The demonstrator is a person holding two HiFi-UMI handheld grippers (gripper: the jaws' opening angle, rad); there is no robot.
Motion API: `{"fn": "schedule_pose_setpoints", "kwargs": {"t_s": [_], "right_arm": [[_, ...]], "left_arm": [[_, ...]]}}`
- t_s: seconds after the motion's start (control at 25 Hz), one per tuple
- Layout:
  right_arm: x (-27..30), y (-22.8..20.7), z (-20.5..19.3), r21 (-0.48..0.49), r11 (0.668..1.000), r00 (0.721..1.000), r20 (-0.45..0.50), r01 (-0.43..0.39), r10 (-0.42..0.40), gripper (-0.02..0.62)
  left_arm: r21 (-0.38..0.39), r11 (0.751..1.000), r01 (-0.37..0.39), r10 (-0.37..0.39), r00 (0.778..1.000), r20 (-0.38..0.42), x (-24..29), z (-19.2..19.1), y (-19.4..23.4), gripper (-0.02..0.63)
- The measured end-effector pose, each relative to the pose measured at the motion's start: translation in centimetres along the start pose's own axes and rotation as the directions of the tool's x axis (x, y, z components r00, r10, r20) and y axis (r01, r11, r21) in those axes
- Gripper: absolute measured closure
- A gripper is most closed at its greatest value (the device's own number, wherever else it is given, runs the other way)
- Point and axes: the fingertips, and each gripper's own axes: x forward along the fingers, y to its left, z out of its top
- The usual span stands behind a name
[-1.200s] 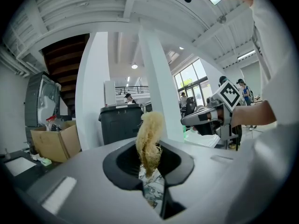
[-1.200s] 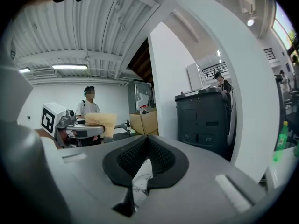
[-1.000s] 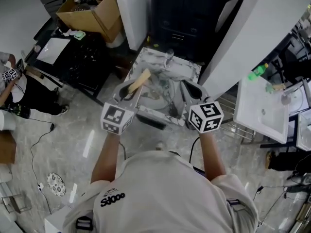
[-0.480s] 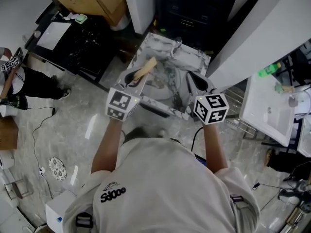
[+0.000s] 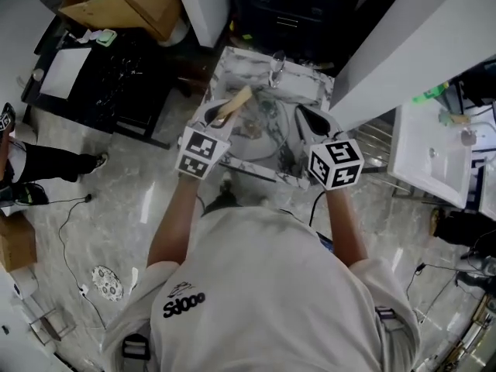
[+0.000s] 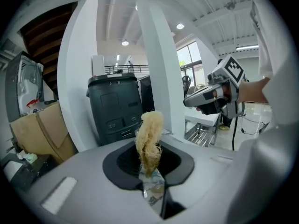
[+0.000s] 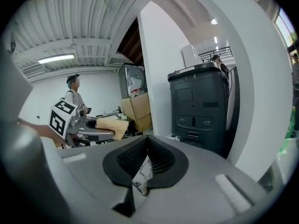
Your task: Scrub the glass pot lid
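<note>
As you look down in the head view, your left hand-held gripper [image 5: 223, 113] and right hand-held gripper [image 5: 304, 119] hang near each other above the marbled sink [image 5: 232, 62]. The glass pot lid can't be picked out in the basin below them. In the left gripper view, your jaws are clamped on the lower end of a tan loofah scrubber [image 6: 149, 136], which stands upright. In the right gripper view, your jaws meet with nothing between them.

Below the left gripper [image 5: 219, 115] and right gripper [image 5: 305, 117] we see a marbled sink unit [image 5: 308, 85]. A metal tap [image 5: 276, 70] stands on its far rim, beyond both.
</note>
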Motion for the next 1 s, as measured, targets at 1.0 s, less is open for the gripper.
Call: {"fn": "schedule_pose_setpoints", "kwargs": {"t_s": [1.0], "right_arm": [[6.7,-3.4,-5.6,0.109,0.954,0.956,-0.123,0.280,-0.267,0.592]], "left_arm": [[-0.005,0.950,0.313,-0.296,0.893,-0.339,14.5,-14.8,3.9,0.557]]}}
